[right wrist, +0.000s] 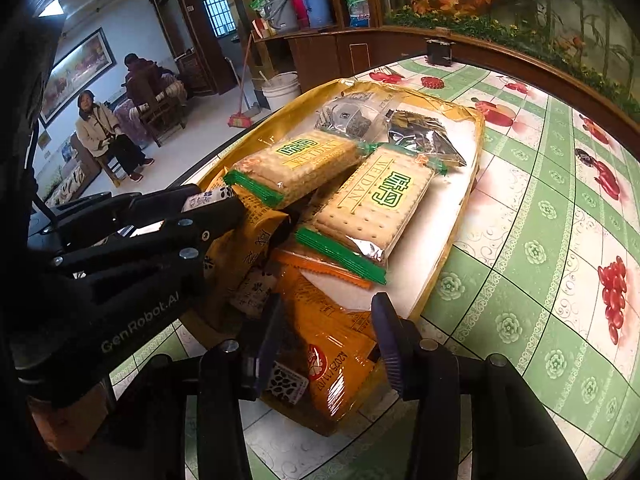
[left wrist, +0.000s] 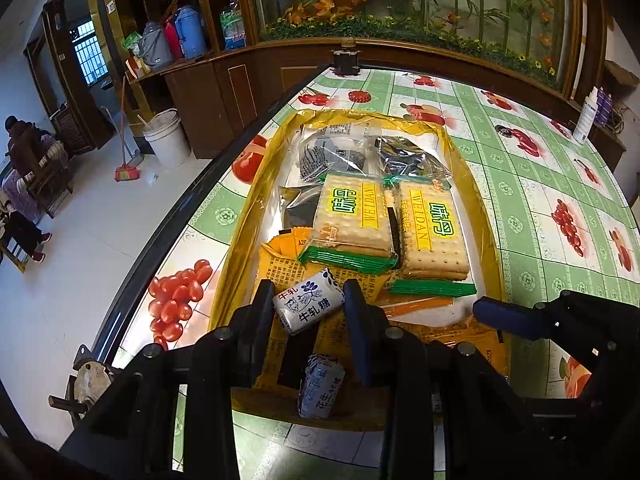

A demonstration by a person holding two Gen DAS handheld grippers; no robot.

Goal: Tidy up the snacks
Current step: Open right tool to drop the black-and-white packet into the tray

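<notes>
A gold tray (left wrist: 256, 184) on the table holds snacks: two WEIDAN cracker packs (left wrist: 352, 216) (right wrist: 372, 204), dark foil packets (left wrist: 412, 156) and orange packets (left wrist: 280, 272). My left gripper (left wrist: 308, 306) is shut on a white milk candy (left wrist: 308, 308) over the tray's near end. A second white candy (left wrist: 320, 390) lies below it. In the right wrist view the left gripper (right wrist: 216, 196) shows at the left with the candy. My right gripper (right wrist: 326, 340) is open around an orange snack packet (right wrist: 332, 360) at the tray's near edge; I cannot tell if the pads touch it.
The table has a green fruit-print cloth (left wrist: 520, 184); its left edge (left wrist: 176, 216) drops to a white floor. A white bottle (left wrist: 586, 116) stands far right. A bucket (left wrist: 166, 136), a broom and seated people (right wrist: 104, 132) are off to the left. A planter wall runs behind.
</notes>
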